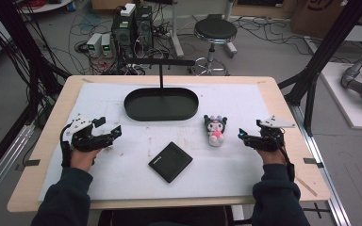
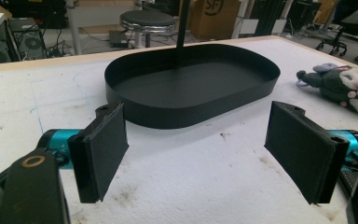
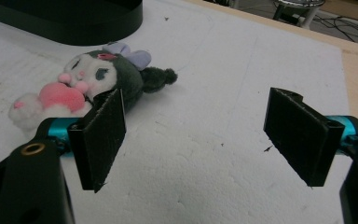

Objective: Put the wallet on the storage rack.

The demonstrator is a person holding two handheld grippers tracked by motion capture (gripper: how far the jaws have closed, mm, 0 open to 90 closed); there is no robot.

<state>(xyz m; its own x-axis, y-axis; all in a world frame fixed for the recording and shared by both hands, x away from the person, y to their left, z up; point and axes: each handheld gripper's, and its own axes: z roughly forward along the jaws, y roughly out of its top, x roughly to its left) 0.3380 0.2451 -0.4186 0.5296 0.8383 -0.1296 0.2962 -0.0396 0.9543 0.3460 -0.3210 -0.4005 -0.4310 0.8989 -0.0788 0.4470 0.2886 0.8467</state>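
A white mat covers the worktop (image 1: 122, 179). The plush toy (image 1: 215, 130) lies at three o'clock, near the right gripper (image 1: 248, 135). Both grippers' jaws are spread, the left gripper (image 1: 109, 130) idle. Probably aim for its soft middle.

The plush toy (image 2: 349, 88) is cut off by the left gripper view's right edge.

text: "SF" | on: cardboard box (image 2: 213, 16) | behind table, partly cut off
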